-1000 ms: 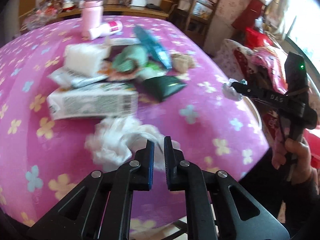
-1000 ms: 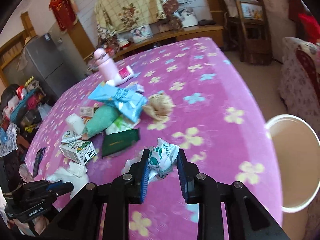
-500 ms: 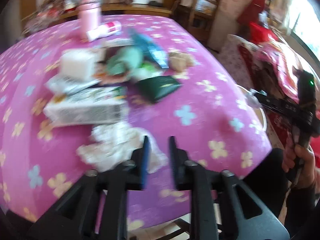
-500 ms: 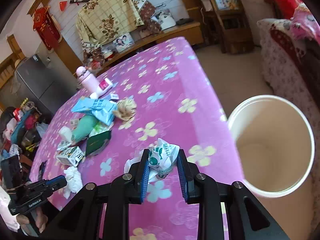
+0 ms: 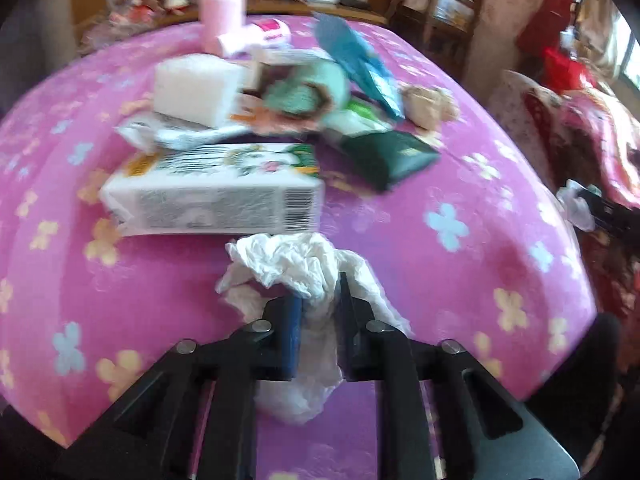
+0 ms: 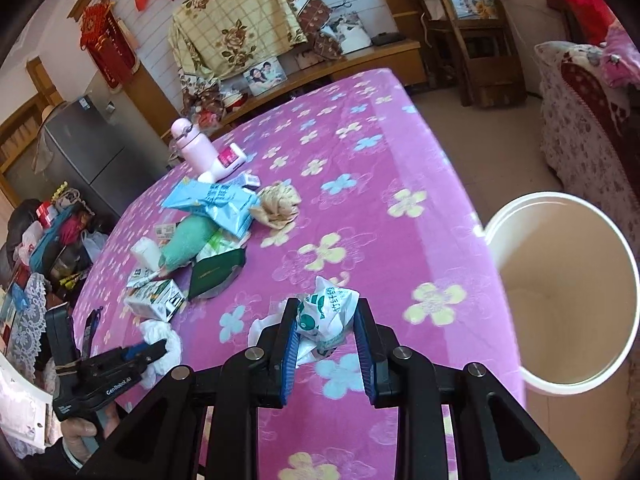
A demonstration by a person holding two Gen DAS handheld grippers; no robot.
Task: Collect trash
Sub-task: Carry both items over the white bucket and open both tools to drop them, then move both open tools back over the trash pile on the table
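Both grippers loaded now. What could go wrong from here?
1. The left gripper pinches only a fold of the crumpled tissue; the loose rest may snag or tear on lifting.
2. The right gripper holds its crumpled wrapper over the tablecloth, short of the white bin beside the table; releasing now would miss.

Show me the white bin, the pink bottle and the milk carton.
white bin [image 6: 493, 227], right wrist view, near rim.
pink bottle [image 6: 191, 149], right wrist view, body.
milk carton [image 5: 212, 208], left wrist view, printed side.
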